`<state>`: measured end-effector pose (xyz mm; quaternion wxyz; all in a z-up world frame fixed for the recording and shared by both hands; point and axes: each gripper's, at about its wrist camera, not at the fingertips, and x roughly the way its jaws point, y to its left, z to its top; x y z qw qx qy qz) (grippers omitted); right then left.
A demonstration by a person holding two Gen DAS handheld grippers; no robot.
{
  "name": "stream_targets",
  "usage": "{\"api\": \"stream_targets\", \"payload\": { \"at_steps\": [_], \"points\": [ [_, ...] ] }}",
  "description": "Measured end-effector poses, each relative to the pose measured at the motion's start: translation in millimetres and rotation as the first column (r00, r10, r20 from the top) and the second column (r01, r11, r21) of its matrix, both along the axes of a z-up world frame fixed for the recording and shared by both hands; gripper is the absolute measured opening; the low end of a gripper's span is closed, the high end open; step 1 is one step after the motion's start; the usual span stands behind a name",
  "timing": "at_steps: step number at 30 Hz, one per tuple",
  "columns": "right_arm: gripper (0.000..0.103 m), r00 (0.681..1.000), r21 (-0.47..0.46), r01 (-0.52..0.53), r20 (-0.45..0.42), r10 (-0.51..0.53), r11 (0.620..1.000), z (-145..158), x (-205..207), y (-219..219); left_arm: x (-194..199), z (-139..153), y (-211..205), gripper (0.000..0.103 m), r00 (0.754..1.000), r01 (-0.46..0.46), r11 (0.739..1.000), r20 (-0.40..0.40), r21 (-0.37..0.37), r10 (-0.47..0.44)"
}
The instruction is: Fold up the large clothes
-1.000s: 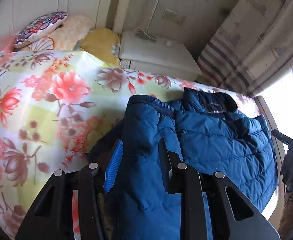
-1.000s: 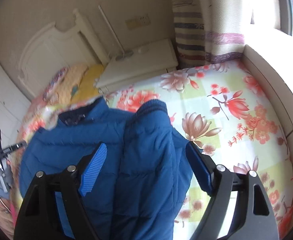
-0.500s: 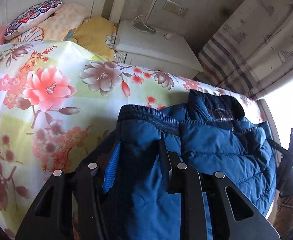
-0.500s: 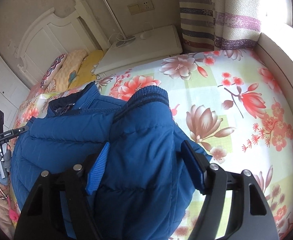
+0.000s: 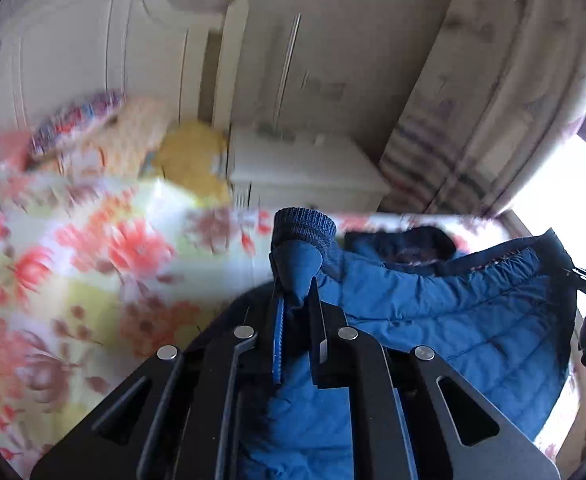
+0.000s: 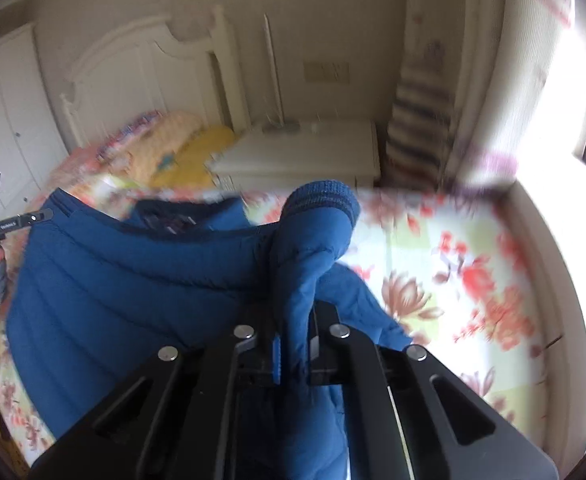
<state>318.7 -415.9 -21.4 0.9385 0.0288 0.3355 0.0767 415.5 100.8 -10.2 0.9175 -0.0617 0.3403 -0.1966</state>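
The blue quilted puffer jacket (image 5: 433,320), lower centre of frame on the floral bedspread (image 5: 73,272), has ribbed-cuff sleeves clamped by the just-closed left gripper (image 5: 295,300) and right gripper (image 6: 295,320).

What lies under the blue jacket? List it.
Under the blue jacket spreads the floral bedspread, visible only around its edges. Anything directly beneath the jacket is covered.

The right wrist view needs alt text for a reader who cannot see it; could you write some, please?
The right gripper is shut on a sleeve of a blue puffer jacket, which lies on a flowered bedspread. Behind stand a white headboard and nightstand.
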Motion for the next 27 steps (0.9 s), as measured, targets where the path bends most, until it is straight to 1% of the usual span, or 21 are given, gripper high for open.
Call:
{"api": "stream_targets", "payload": {
  "at_steps": [2, 4, 5, 7, 8, 10, 11, 12, 13, 14, 15, 16, 17, 18, 19, 20, 22, 23, 24, 26, 27],
  "points": [
    [0.006, 0.999, -0.006, 0.002, 0.054, -0.001, 1.000, 26, -4, 1, -6, 27, 3, 0.009, 0.999, -0.014, 1.000, 0.044, 0.000, 0.014],
    [0.006, 0.997, 0.000, 0.030, 0.070, -0.030, 1.000, 42, 14, -1, 5, 50, 1, 0.009, 0.997, -0.051, 0.999, 0.063, 0.015, 0.050],
    [0.006, 0.997, -0.004, 0.051, 0.058, -0.051, 0.999, 42, 26, -2, 22, 54, -4, 0.010, 0.996, -0.081, 0.996, 0.049, 0.048, 0.078],
    [0.006, 0.994, -0.009, 0.109, -0.021, -0.109, 0.994, 24, 66, -7, 53, 46, -14, 0.010, 0.994, -0.113, 0.988, 0.004, 0.107, 0.113],
    [0.006, 0.990, -0.005, 0.128, -0.057, -0.128, 0.992, 12, 80, -9, 73, 33, -20, 0.010, 0.991, -0.123, 0.984, -0.038, 0.128, 0.129],
    [0.006, 0.973, -0.003, 0.165, -0.164, -0.163, 0.986, -32, 108, -12, 98, 0, -27, 0.010, 0.981, -0.134, 0.976, -0.115, 0.173, 0.155],
    [0.008, 0.963, -0.012, 0.178, -0.204, -0.176, 0.984, -51, 115, -12, 111, -29, -34, 0.010, 0.969, -0.150, 0.964, -0.162, 0.221, 0.188],
    [0.012, 0.951, -0.039, 0.186, -0.243, -0.190, 0.982, -72, 121, -10, 117, -56, -38, 0.014, 0.957, -0.160, 0.948, -0.191, 0.276, 0.217],
    [0.024, 0.944, -0.047, 0.182, -0.272, -0.188, 0.982, -90, 122, -9, 119, -79, -42, 0.019, 0.949, -0.147, 0.945, -0.227, 0.292, 0.217],
    [0.025, 0.948, -0.005, 0.182, -0.265, -0.177, 0.983, -98, 119, -12, 119, -90, -42, 0.024, 0.944, -0.140, 0.948, -0.250, 0.286, 0.214],
    [0.025, 0.952, 0.032, 0.188, -0.252, -0.174, 0.982, -96, 116, -17, 115, -92, -40, 0.024, 0.947, -0.156, 0.948, -0.231, 0.276, 0.223],
    [0.038, 0.953, 0.068, 0.187, -0.254, -0.164, 0.980, -93, 113, -23, 114, -88, -37, 0.024, 0.948, -0.162, 0.951, -0.224, 0.264, 0.224],
    [0.057, 0.953, 0.077, 0.193, -0.253, -0.168, 0.978, -90, 111, -27, 112, -84, -34, 0.024, 0.949, -0.166, 0.952, -0.221, 0.257, 0.225],
    [0.063, 0.958, 0.091, 0.193, -0.234, -0.167, 0.977, -82, 107, -31, 110, -78, -30, 0.025, 0.949, -0.175, 0.951, -0.214, 0.254, 0.231],
    [0.064, 0.966, 0.110, 0.186, -0.202, -0.162, 0.976, -72, 102, -34, 108, -73, -26, 0.027, 0.949, -0.189, 0.948, -0.202, 0.256, 0.244],
    [0.064, 0.971, 0.122, 0.183, -0.177, -0.160, 0.976, -64, 98, -36, 103, -65, -22, 0.033, 0.948, -0.215, 0.942, -0.177, 0.259, 0.265],
    [0.064, 0.980, 0.138, 0.172, -0.126, -0.155, 0.975, -48, 90, -38, 96, -51, -19, 0.036, 0.946, -0.258, 0.933, -0.130, 0.250, 0.297],
    [0.065, 0.983, 0.141, 0.167, -0.102, -0.153, 0.976, -38, 84, -37, 90, -44, -15, 0.044, 0.946, -0.270, 0.935, -0.118, 0.229, 0.302],
    [0.065, 0.984, 0.145, 0.165, -0.095, -0.152, 0.976, -32, 80, -38, 86, -38, -12, 0.060, 0.947, -0.266, 0.944, -0.127, 0.197, 0.294],
    [0.066, 0.980, 0.174, 0.173, -0.133, -0.151, 0.969, -30, 70, -41, 74, -30, -8, 0.076, 0.958, -0.219, 0.968, -0.159, 0.125, 0.238],
    [0.066, 0.979, 0.199, 0.166, -0.150, -0.138, 0.966, -32, 60, -43, 65, -28, -7, 0.078, 0.965, -0.192, 0.976, -0.161, 0.103, 0.207]
  ]
}}
